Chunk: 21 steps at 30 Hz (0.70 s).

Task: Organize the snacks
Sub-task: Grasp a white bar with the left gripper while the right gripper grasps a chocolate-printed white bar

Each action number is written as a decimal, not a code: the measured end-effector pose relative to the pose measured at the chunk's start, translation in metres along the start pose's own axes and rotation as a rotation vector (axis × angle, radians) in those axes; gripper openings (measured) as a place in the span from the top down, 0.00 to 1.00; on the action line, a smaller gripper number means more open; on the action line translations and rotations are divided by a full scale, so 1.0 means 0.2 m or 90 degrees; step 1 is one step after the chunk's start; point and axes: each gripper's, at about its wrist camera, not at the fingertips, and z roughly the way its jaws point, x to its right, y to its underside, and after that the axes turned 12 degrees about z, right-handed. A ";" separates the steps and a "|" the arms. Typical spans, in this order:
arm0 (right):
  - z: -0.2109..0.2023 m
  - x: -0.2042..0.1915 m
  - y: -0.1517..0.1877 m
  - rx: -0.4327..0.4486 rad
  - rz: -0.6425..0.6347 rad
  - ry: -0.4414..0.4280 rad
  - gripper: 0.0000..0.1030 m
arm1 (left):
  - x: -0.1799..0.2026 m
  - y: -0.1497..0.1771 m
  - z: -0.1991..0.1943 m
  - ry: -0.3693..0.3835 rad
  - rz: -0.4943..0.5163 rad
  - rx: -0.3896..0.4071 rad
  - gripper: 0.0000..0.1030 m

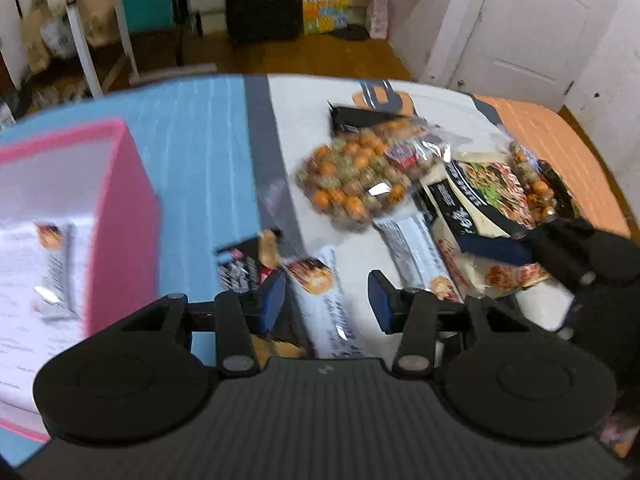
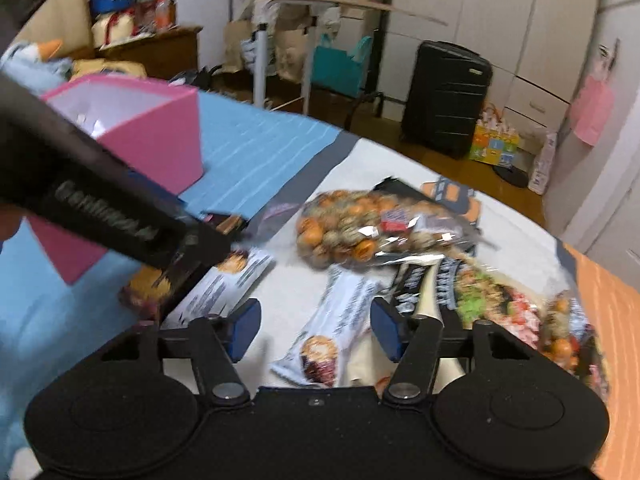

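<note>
Snacks lie on a bedspread. My left gripper is open, its blue pads either side of a white snack bar lying below it. A small dark packet lies just left of it. A pink box at left holds one white bar. My right gripper is open above a second white bar. It also shows at right in the left wrist view, over a noodle packet. A clear bag of orange and green candies lies in the middle.
A second candy bag lies at the far right near the orange part of the spread. The bed's far edge drops to a wood floor with a black suitcase, shelving legs and a white door behind.
</note>
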 end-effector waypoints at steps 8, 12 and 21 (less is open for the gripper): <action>0.05 -0.08 0.10 0.017 -0.059 0.052 0.47 | -0.01 0.07 0.17 0.044 -0.101 -0.033 0.66; 0.06 -0.09 0.13 0.004 -0.085 0.092 0.54 | 0.02 0.07 0.18 -0.018 -0.060 -0.041 0.73; 0.13 -0.08 0.13 -0.006 -0.081 0.099 0.53 | -0.02 0.09 0.21 -0.014 -0.118 -0.071 0.74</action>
